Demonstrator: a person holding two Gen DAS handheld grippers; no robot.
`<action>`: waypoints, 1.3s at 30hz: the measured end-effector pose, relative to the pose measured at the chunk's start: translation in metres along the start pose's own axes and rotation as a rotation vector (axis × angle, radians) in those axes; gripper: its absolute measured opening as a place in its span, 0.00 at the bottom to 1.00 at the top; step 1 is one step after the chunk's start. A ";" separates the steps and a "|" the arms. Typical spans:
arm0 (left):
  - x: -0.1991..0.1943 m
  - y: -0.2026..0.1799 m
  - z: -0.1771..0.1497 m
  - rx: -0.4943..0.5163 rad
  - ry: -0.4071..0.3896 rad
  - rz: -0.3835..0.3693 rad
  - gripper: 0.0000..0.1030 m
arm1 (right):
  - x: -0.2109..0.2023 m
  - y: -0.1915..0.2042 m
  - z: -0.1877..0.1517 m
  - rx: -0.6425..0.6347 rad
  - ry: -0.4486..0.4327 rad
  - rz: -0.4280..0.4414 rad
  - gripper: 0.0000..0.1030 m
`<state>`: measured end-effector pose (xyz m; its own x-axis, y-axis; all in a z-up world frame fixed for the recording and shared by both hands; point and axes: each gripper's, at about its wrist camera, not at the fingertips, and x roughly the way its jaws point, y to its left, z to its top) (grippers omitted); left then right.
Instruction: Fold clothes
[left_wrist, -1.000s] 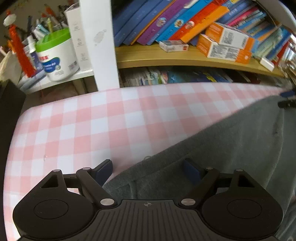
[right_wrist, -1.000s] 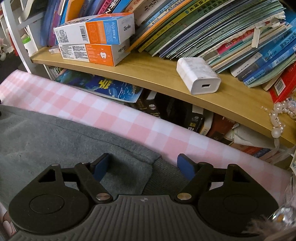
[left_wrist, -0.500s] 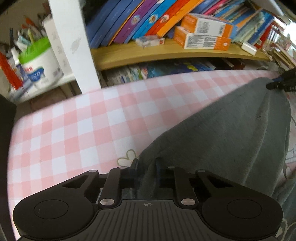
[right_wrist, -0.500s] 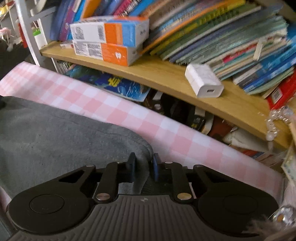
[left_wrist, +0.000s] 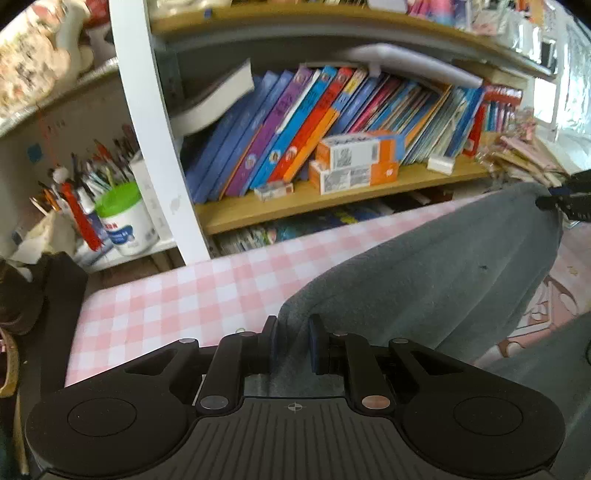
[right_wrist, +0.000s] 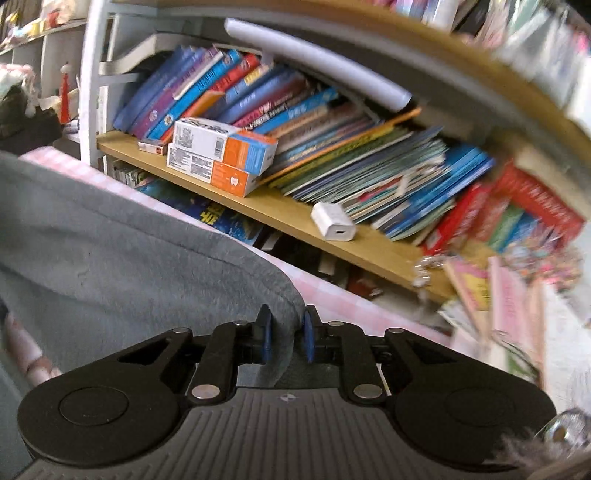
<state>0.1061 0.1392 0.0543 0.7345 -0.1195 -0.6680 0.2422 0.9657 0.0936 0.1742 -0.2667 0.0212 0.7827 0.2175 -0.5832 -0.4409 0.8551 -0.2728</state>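
Note:
A grey garment (left_wrist: 443, 273) hangs stretched between my two grippers above a pink-and-white checked table (left_wrist: 192, 295). My left gripper (left_wrist: 291, 345) is shut on its left corner. My right gripper (right_wrist: 286, 338) is shut on its right corner and also shows at the far right of the left wrist view (left_wrist: 565, 199). In the right wrist view the grey garment (right_wrist: 110, 251) spreads to the left, lifted off the table (right_wrist: 343, 299). Its lower part is hidden below the grippers.
A wooden bookshelf (left_wrist: 332, 195) with leaning books and orange boxes (left_wrist: 354, 162) stands right behind the table. A white charger (right_wrist: 332, 223) lies on the shelf. A green-lidded tub (left_wrist: 125, 221) and pens stand at left. A black object (left_wrist: 55, 288) borders the table's left edge.
Both grippers closed on the garment's far corners a second ago and have since lifted it off the table, tilting the views upward toward the shelf.

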 end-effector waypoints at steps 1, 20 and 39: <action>-0.007 -0.003 -0.002 0.002 -0.015 0.002 0.15 | -0.010 0.003 -0.004 -0.004 -0.011 -0.013 0.15; -0.110 -0.045 -0.105 -0.032 -0.126 -0.037 0.14 | -0.154 0.079 -0.111 0.050 -0.049 -0.215 0.21; -0.141 0.002 -0.217 -0.390 0.053 -0.117 0.34 | -0.209 0.077 -0.186 0.960 0.106 -0.049 0.55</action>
<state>-0.1349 0.2084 -0.0113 0.6804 -0.2313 -0.6954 0.0561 0.9625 -0.2653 -0.1053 -0.3338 -0.0197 0.7261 0.1685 -0.6666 0.1749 0.8924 0.4160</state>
